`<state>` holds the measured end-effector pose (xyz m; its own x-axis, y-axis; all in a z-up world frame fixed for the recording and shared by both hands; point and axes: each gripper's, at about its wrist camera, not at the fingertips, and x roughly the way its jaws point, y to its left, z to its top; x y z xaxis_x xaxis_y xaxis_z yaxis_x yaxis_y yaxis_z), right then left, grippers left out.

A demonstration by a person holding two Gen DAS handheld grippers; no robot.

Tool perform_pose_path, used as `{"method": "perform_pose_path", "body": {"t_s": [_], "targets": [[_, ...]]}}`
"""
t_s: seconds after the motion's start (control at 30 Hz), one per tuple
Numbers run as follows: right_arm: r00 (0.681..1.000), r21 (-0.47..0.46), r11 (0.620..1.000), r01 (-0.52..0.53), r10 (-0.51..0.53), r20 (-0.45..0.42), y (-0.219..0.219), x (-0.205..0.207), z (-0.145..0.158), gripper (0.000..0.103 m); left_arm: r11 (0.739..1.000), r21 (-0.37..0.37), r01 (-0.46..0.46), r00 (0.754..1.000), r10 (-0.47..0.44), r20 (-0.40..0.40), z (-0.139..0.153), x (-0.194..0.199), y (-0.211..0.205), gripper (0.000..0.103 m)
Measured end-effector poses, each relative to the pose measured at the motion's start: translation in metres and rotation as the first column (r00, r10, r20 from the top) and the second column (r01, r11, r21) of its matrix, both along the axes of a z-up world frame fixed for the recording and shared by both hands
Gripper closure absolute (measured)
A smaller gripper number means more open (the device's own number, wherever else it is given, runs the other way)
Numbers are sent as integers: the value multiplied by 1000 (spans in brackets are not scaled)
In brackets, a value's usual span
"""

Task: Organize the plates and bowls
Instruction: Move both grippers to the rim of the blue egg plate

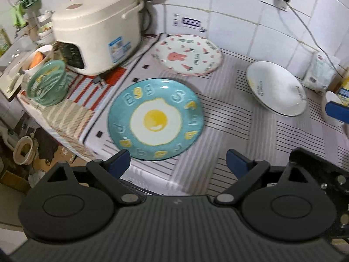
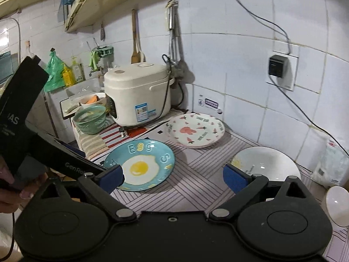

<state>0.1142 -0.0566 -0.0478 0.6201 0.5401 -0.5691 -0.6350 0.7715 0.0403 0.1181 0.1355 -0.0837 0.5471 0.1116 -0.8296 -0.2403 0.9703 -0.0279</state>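
A blue plate with a fried-egg picture [image 1: 156,119] lies on the striped counter, just ahead of my open, empty left gripper [image 1: 177,163]. Behind it is a white plate with a pink rabbit [image 1: 188,54]. A plain white plate [image 1: 276,87] sits tilted at the right. In the right wrist view the egg plate [image 2: 139,164], rabbit plate [image 2: 195,130] and white plate [image 2: 265,163] show again. A small white bowl [image 2: 338,205] stands at the far right. My right gripper [image 2: 173,178] is open and empty above the counter.
A cream rice cooker [image 1: 96,30] stands at the back left with a green basket [image 1: 47,86] beside it. A white bag [image 2: 331,163] leans on the tiled wall at the right. The left gripper's body [image 2: 32,131] crosses the right view's left side.
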Motion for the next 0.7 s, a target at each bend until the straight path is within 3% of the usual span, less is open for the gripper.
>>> {"method": "perform_pose_path", "body": {"t_s": [0.13,0.3,0.7], "targets": [[999,-20,999,-26,26,-25,16,5,-13,3,999,29,-23,999,22,32,-8,-5,15,8],[994,10,999,-43,44,-102,27,27,-37,3,998,11,-63,997,63,42,-26,-3,39,8],[958,84,995,-54,76,-278,61,79,-115,9,990,-38,-136,991,136,-17,-83,19,85,8]]}}
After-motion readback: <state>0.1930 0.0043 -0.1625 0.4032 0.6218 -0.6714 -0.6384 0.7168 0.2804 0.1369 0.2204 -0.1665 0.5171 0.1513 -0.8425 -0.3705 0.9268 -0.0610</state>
